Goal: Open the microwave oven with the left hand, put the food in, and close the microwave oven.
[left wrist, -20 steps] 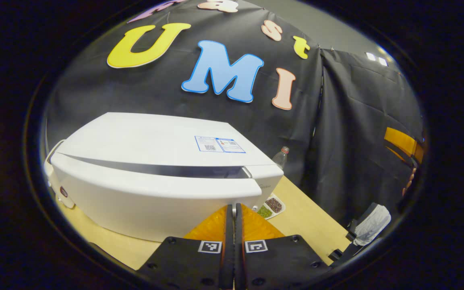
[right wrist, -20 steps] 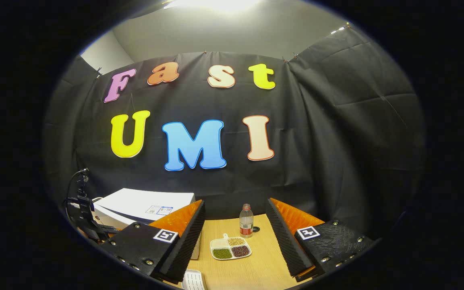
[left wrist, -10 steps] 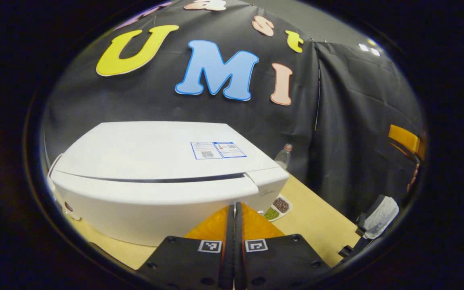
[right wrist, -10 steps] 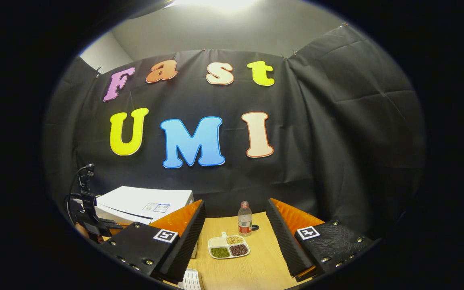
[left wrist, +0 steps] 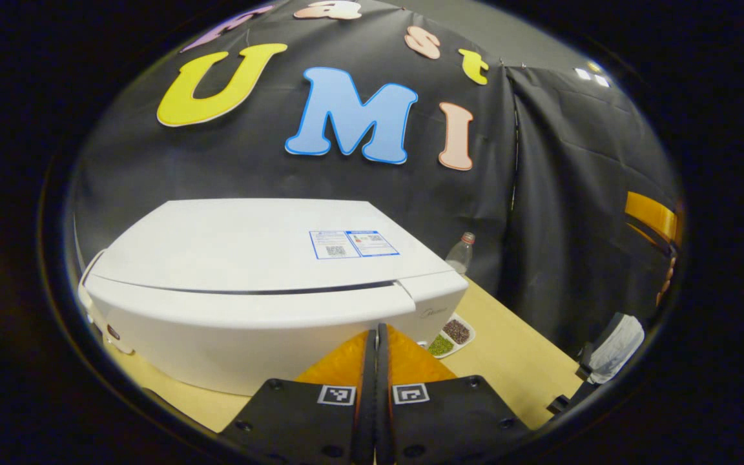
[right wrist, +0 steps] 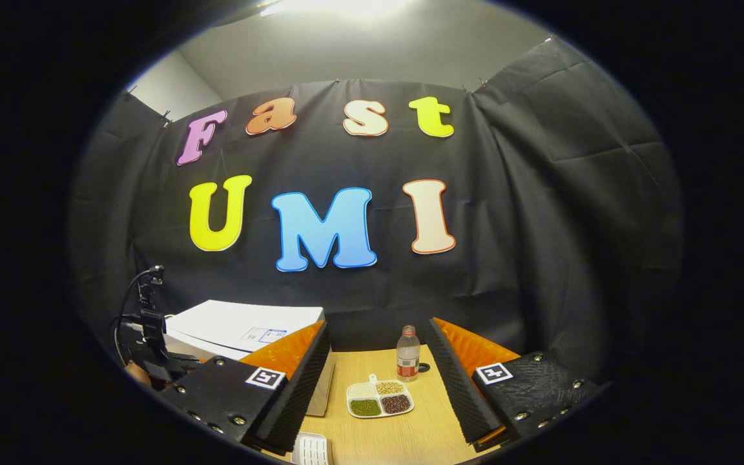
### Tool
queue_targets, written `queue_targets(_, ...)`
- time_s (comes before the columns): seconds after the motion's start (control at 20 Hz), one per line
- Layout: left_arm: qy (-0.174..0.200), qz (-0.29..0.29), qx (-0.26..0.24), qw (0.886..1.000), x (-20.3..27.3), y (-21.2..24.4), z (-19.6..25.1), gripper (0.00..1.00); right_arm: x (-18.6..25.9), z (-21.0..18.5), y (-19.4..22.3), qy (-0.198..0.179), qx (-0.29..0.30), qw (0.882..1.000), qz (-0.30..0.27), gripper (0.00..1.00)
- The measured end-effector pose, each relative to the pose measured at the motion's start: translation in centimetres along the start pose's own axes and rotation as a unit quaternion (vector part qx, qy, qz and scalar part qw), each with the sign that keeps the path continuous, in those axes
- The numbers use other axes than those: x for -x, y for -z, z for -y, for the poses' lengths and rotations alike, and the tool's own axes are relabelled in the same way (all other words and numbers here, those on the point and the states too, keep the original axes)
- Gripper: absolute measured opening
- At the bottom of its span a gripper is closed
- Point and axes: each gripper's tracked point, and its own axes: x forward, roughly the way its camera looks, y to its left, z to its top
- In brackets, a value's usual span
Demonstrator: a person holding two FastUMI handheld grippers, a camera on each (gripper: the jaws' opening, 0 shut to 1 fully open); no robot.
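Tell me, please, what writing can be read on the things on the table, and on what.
Sticker on top of the microwave oven: too small to read.
Faint mark on its front corner: blurred.
Bottle label: too small to read.
None legible.

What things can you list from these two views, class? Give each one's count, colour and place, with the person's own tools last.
Microwave oven: one, white, on the table's left part, door shut.
Divided food tray: one, white, holding green, dark red, tan and pale fillings, right of the microwave oven.
Bottle: one, clear, red label, upright behind the tray.
Table: one, light wood.
Ridged white object: one, table's near edge; what it is cannot be told.
Left gripper: jaws closed, at the door front.
Right gripper: jaws open, empty.
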Motion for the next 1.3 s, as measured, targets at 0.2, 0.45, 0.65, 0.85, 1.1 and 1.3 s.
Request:
queue_targets(0.2,-0.007,0.001,0.0,1.0,-0.2,-0.2,-0.1,0.07,-0.3,-0.3,0.3,-0.012,-0.005,1.0,-0.007,0.92)
queue_targets(0.45,-0.017,-0.004,-0.023,1.0,-0.5,-0.5,-0.2,0.07,0.3,-1.0,0.1,-0.015,0.005,1.0,-0.004,0.92)
queue_targets(0.65,-0.031,0.035,-0.024,0.999,1.7,-3.9,0.0,0.07,0.9,-2.9,-0.5,-0.024,0.006,1.0,0.0,0.92)
queue_targets(0.85,-0.055,0.118,-0.071,0.989,8.6,-11.2,0.8,0.07,1.4,-4.8,-2.4,-0.03,0.012,0.999,0.013,0.92)
queue_targets(1.1,-0.086,0.219,-0.08,0.969,18.1,-19.4,-0.1,0.38,1.5,-7.2,-5.8,-0.025,0.006,0.999,0.031,0.92)
queue_targets(1.3,-0.12,0.263,-0.092,0.953,24.9,-22.9,-1.2,0.96,2.1,-9.1,-8.2,-0.021,-0.001,0.999,0.043,0.92)
